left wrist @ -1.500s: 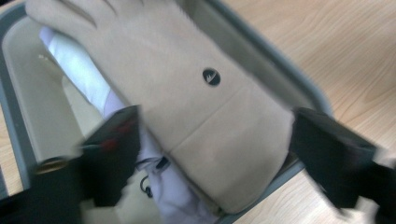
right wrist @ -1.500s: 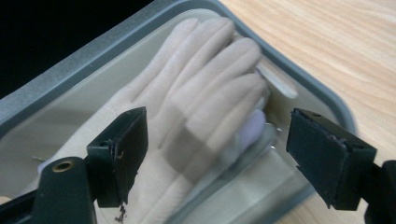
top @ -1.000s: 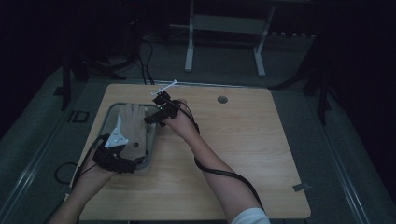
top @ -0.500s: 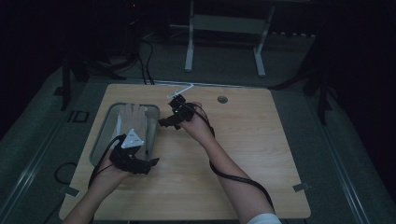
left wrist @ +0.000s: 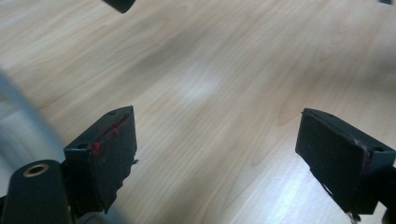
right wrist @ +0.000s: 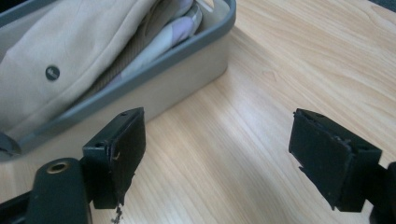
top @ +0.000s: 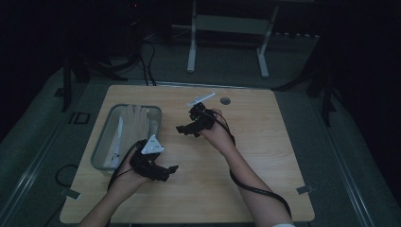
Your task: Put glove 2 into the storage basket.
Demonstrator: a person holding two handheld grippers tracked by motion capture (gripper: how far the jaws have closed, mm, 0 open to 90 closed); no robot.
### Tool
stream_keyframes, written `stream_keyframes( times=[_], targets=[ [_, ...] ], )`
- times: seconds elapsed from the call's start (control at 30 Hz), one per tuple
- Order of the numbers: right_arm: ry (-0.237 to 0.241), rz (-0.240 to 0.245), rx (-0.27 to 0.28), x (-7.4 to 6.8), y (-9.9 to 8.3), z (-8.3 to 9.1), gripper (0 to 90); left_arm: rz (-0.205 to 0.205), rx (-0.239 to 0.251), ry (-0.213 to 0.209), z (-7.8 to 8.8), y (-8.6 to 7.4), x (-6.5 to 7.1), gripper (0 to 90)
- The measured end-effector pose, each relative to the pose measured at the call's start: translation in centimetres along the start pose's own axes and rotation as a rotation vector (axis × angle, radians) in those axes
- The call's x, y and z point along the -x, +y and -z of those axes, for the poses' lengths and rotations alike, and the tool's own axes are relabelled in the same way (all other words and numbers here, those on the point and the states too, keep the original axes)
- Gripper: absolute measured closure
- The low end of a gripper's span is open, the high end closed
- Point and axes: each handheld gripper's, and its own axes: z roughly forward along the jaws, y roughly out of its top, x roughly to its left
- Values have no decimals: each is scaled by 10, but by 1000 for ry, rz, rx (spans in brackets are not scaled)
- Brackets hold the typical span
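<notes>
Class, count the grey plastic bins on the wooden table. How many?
1. The grey plastic bin, holding folded beige cloth, sits at the wooden table's left side; none seems hidden.

Bin (top: 101,142) on desk (top: 265,156), near left edge, midway front to back. Folded garment (right wrist: 70,51) in bin, with other folded cloth beside it. Left gripper (top: 163,171) over desk, just right of bin's near right corner. Right gripper (top: 185,129) over desk centre, right of bin's far right corner. Small round fitting (top: 225,100) in desk near far edge.
</notes>
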Motion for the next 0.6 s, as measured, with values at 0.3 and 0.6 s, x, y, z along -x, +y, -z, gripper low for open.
stream_keyframes(
  times=[0.3,0.6],
  targets=[
    [11,6,3,4,-25,8,186,-27,1,-62,-22,4,15,130],
    [16,-3,26,13,-54,12,176,-38,-12,-121,-46,0,30,130]
  ],
)
